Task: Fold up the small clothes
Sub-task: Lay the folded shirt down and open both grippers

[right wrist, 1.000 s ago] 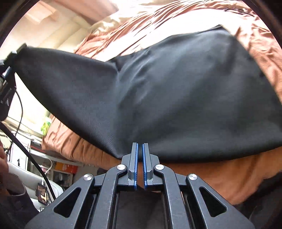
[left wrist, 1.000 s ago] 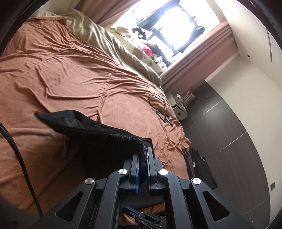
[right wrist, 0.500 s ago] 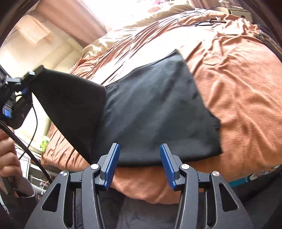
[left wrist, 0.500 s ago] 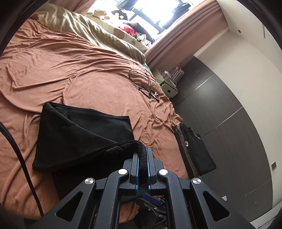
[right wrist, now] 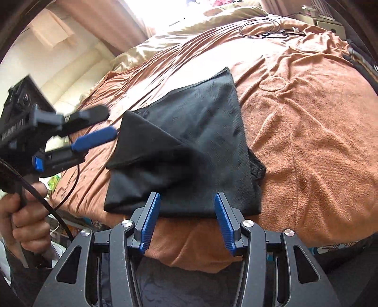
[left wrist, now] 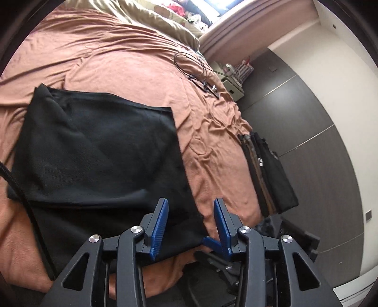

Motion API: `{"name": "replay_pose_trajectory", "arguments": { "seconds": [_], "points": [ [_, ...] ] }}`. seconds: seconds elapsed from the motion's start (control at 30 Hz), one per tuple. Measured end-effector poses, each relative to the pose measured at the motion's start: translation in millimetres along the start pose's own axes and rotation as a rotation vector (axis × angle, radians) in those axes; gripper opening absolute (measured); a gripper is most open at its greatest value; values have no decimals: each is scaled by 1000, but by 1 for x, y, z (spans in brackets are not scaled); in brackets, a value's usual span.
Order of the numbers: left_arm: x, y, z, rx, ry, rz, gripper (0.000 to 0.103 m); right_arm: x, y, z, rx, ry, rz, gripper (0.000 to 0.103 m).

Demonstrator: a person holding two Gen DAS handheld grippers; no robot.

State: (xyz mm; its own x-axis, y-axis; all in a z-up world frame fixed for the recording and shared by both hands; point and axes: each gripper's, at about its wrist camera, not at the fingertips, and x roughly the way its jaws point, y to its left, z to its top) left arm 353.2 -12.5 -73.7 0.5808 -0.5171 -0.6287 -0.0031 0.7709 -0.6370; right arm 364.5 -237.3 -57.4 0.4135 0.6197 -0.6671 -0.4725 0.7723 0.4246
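Note:
A black garment (left wrist: 99, 151) lies folded on the brown bedspread (left wrist: 132, 54), near the bed's front edge. It also shows in the right wrist view (right wrist: 196, 151), with a loose upper flap at its left side. My left gripper (left wrist: 191, 207) is open and empty, just above the garment's near right corner. It also shows from the side in the right wrist view (right wrist: 94, 132), open, beside the flap. My right gripper (right wrist: 186, 203) is open and empty at the garment's near edge.
A black cable coil (left wrist: 191, 63) lies on the far part of the bed. A beige quilt (left wrist: 151, 19) is bunched at the head. A dark bag (left wrist: 267, 170) hangs at the bed's right side, next to grey wardrobe doors (left wrist: 314, 132).
My left gripper has opened and let go of the garment, which now lies flat. My right gripper opened earlier and stays open. Both cameras have tilted down toward the bed.

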Motion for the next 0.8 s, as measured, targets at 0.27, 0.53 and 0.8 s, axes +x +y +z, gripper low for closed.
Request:
{"name": "replay_pose_trajectory", "arguments": {
  "seconds": [0.27,0.53,0.8],
  "points": [
    [-33,43,-5,-15,-27,71,43,14,-9,9,32,14,6,46],
    [-46,85,-13,-50,-18,137,43,26,-11,21,36,26,-33,46],
    [-46,108,-27,-39,37,207,43,39,22,38,-184,98,-156,46]
  ]
}}
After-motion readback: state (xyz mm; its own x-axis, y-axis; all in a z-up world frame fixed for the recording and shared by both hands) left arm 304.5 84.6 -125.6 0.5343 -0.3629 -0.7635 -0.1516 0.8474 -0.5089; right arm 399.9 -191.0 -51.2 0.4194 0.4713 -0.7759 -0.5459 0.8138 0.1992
